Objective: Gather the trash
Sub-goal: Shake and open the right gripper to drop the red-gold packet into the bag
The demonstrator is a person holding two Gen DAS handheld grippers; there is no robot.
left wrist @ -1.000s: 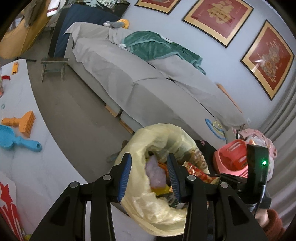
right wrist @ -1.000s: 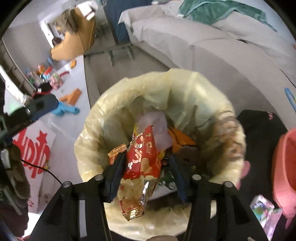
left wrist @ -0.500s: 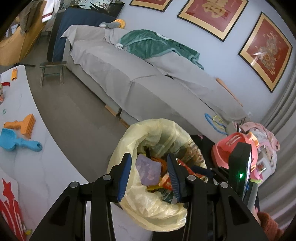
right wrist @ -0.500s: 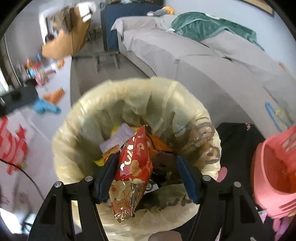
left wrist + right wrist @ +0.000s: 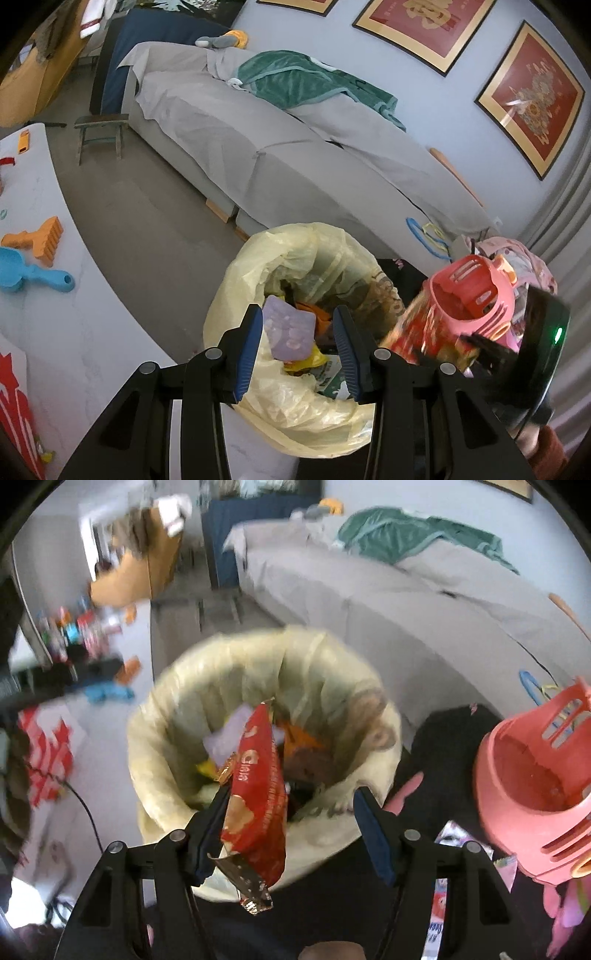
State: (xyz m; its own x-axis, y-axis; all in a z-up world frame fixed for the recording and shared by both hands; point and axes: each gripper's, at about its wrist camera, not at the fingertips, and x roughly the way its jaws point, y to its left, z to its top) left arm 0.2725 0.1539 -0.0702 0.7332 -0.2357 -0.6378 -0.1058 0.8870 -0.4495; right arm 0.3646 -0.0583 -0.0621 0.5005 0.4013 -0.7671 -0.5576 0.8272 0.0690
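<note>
Now crinkly red foil snack bag against wide-open right fingers, translucent yellow bin liner below.

Red snack bag, pale yellow bin liner.
</note>
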